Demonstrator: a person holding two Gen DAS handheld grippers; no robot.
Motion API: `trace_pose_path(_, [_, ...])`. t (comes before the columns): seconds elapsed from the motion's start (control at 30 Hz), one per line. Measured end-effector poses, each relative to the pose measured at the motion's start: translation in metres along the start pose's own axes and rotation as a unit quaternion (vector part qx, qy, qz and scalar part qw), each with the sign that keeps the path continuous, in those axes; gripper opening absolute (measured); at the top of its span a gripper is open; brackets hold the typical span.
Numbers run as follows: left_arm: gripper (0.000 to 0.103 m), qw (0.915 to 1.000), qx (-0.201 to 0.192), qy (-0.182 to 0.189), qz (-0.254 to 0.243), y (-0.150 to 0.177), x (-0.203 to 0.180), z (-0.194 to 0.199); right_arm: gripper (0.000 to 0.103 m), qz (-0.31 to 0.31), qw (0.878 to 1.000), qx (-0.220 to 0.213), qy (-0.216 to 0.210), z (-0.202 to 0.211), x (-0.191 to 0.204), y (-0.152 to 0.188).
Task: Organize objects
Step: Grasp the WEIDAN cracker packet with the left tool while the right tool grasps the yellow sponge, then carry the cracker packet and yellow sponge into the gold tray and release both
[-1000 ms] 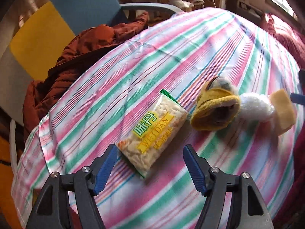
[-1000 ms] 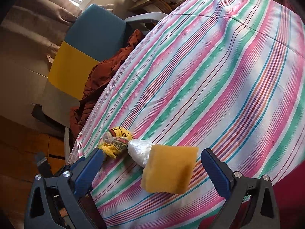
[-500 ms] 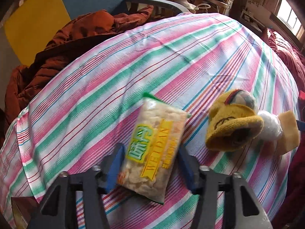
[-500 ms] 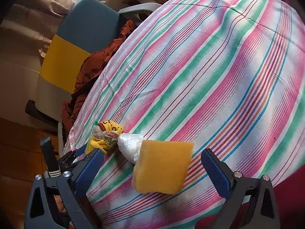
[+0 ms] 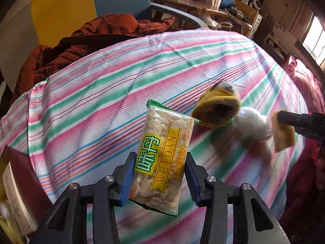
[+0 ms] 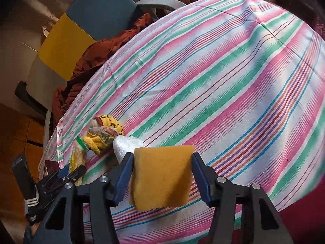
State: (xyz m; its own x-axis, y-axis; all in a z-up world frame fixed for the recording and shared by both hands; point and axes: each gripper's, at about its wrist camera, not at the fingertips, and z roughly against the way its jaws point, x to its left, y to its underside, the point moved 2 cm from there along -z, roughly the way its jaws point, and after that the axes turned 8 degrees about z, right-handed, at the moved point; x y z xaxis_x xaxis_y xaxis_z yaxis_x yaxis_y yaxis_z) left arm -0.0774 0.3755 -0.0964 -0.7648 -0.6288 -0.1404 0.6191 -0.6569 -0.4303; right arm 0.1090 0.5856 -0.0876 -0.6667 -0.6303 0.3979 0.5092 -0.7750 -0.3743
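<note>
While the left gripper (image 5: pixel 159 180) has just been closing, its blue pads now press both long sides of the snack packet (image 5: pixel 162 156), a clear pouch of pale crackers with green and yellow lettering. The packet stands tilted between the fingers, lifted off the striped tablecloth (image 5: pixel 97 105). At the far left edge a rust-brown jacket (image 5: pixel 81 38) lies heaped on a blue and yellow chair (image 5: pixel 67 6), against the table's rim. Right of the packet, a yellow knitted glove (image 5: pixel 217 109) lies on the cloth with its cuff facing the camera, and a crumpled white plastic bag (image 5: pixel 251 124) touches it on the right. Further right, the yellow sponge (image 5: pixel 283 134) shows edge-on beside a dark finger of the other tool.

From the right wrist view, the right gripper (image 6: pixel 162 174) has also just been closing; its pads now touch the sponge (image 6: pixel 162 174) on both sides, and the sponge hangs between them, above the cloth (image 6: pixel 223 81). Left of it sit the bag (image 6: pixel 126 144) and glove (image 6: pixel 103 134), with the packet (image 6: pixel 78 158) seen end-on at the left gripper (image 6: pixel 67 172).
</note>
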Motion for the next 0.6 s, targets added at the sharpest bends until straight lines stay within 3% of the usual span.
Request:
trace_pose_path(0.17, [0.046, 0.9990, -0.034, 0.013, 0.028, 0.015, 0.006, 0.034, 0.058, 0.008, 0.998, -0.055, 0.007, 0.021, 0.005, -0.007])
trace_pose_path(0.33, [0.046, 0.9965, -0.074, 0.010, 0.039, 0.032, 0.008, 0.067, 0.058, 0.023, 0.997, -0.079, 0.002, 0.030, 0.012, -0.008])
trace_pose_path(0.6, [0.046, 0.9898, -0.122, -0.019, 0.071, 0.067, 0.027, 0.116, 0.058, 0.067, 0.989, -0.131, -0.013, 0.051, 0.033, -0.005])
